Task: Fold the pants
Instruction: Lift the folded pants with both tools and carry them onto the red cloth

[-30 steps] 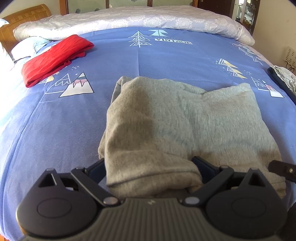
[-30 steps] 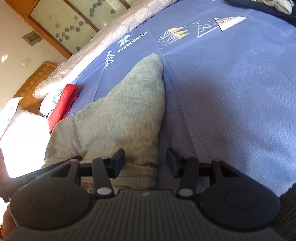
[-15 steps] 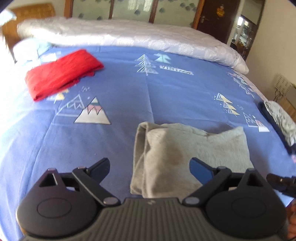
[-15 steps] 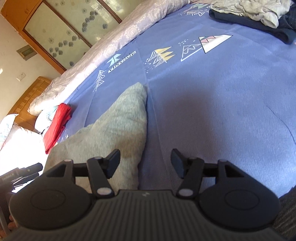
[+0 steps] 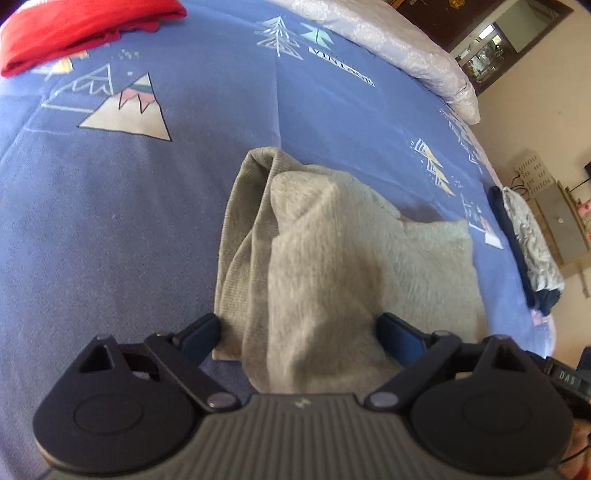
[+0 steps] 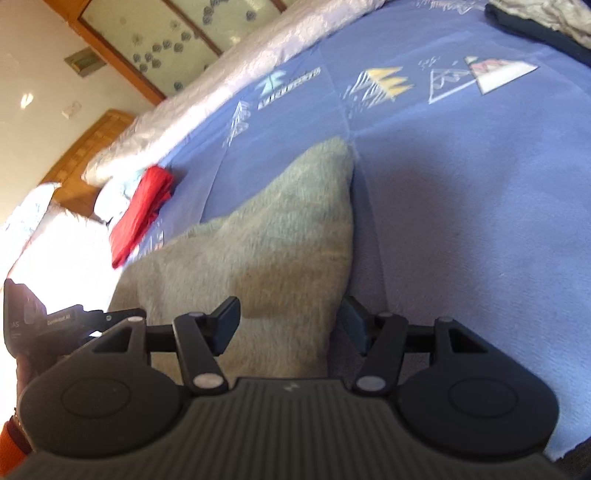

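On a blue patterned bedsheet [image 5: 110,229]: folded grey pants [image 5: 332,266], framed by two handheld grippers

Left gripper [image 5: 301,332] at 6 o'clock of its view, jaws spread wide either side of a raised fold of the pants, not visibly clamping it. Right gripper [image 6: 290,323] at 6 o'clock of its view, jaws wide apart astride the pants' near right edge [image 6: 273,236], grasping nothing. Red folded garment [image 5: 85,26] at 11 o'clock, well apart from the pants. Dark and pale clothes pile [image 5: 532,243] at 3 o'clock, near the bed edge. Pale quilt [image 6: 236,77] along 12 o'clock
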The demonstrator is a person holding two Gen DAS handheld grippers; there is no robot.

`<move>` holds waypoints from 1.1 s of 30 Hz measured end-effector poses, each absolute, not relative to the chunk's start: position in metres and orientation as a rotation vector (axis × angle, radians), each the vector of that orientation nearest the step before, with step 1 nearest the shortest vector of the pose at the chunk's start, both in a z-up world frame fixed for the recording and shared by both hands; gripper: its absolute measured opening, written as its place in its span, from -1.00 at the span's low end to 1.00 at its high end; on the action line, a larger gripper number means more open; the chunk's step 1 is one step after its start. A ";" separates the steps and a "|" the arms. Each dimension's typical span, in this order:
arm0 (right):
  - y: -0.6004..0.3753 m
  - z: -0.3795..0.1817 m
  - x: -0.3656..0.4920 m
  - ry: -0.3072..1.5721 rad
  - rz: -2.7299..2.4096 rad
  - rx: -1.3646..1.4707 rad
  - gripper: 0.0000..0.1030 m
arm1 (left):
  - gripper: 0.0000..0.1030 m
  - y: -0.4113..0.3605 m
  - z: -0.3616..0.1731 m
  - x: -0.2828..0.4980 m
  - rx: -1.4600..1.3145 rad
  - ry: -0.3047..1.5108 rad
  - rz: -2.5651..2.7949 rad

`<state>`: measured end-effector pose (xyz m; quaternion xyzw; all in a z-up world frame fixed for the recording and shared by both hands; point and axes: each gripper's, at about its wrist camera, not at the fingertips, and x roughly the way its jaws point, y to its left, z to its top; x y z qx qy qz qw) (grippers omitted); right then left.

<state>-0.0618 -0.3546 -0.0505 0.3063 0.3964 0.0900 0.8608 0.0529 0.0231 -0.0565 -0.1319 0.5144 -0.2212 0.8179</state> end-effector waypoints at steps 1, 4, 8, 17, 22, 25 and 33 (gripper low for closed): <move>-0.352 -0.056 -0.060 0.860 0.194 0.638 0.11 | 0.61 0.019 -0.055 0.047 -0.256 1.075 -0.466; -0.335 -0.067 -0.061 0.898 0.197 0.668 -0.43 | 0.08 0.010 -0.046 0.037 -0.241 1.057 -0.455; -0.317 -0.029 -0.048 0.873 0.218 0.619 -0.57 | -0.23 0.011 -0.006 0.042 -0.278 1.048 -0.489; -0.229 0.156 0.040 0.473 0.475 0.315 -0.59 | -0.24 0.095 0.175 0.081 -0.276 0.537 -0.437; -0.164 0.232 0.109 0.202 0.575 0.251 -0.58 | -0.21 0.154 0.242 0.122 -0.244 0.300 -0.283; -0.121 0.241 0.170 0.180 0.576 0.265 -0.58 | -0.20 0.188 0.237 0.167 -0.266 0.297 -0.177; -0.015 0.083 0.331 0.480 0.526 0.248 -0.32 | 0.25 0.250 0.039 0.314 -0.255 0.656 0.278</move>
